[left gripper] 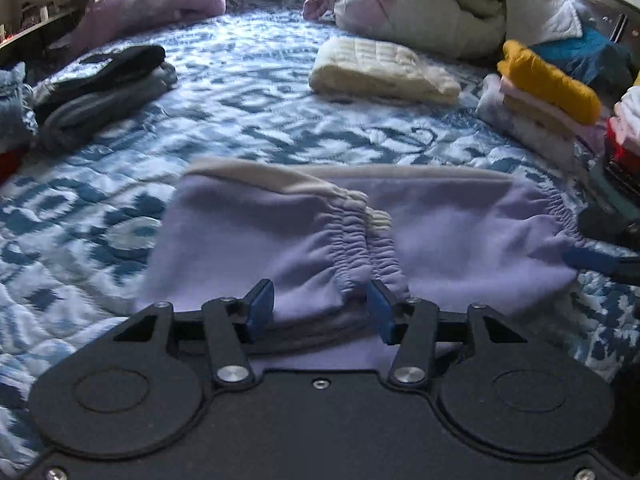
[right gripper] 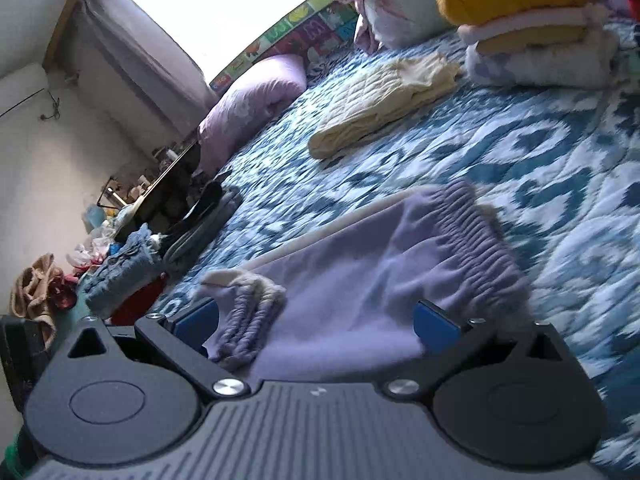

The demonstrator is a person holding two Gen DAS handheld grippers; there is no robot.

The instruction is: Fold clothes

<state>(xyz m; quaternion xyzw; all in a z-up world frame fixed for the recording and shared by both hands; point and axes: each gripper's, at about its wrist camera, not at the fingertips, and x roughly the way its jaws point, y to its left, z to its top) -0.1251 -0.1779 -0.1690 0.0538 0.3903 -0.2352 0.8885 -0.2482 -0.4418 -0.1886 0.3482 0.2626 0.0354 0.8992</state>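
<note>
A lavender fleece garment (left gripper: 248,236) with elastic cuffs and a cream stripe lies partly folded on the blue-and-white quilt (left gripper: 248,92). My left gripper (left gripper: 320,308) is open, its blue pads either side of the near cuffed edge, cloth lying between them. In the right wrist view the same garment (right gripper: 352,280) spreads in front of my right gripper (right gripper: 316,322), which is wide open over the cloth. The right gripper also shows at the right edge of the left wrist view (left gripper: 612,240).
A folded cream garment (left gripper: 380,72) lies beyond. A stack with a mustard piece (left gripper: 548,84) is at right. Dark and grey folded clothes (left gripper: 100,92) lie at left. Lilac pillow (left gripper: 160,0) and bedding pile (left gripper: 432,8) sit at the back. The bed's left edge (right gripper: 168,184) drops to clutter.
</note>
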